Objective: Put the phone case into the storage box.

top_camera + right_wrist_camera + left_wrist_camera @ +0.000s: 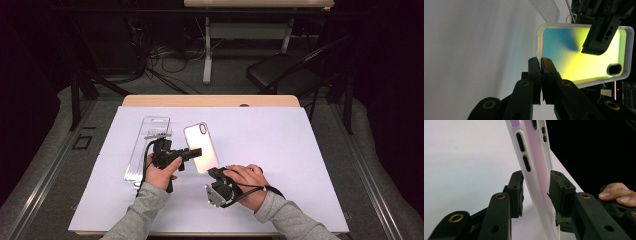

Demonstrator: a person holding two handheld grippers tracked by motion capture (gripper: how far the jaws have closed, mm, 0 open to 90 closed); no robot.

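White mat, wooden table — dark room

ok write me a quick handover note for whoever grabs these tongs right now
Right tongs: shut on the bottom corner of the phone case, holding it up off the table.
Left tongs: jaws astride the case's side edge, one pad touching, the other with a gap; not yet gripping.
Clear plastic package: lies flat on the table, left of the case.
Done: case is lifted.
Left: probably close the left tongs on the case, then carry on with the case.
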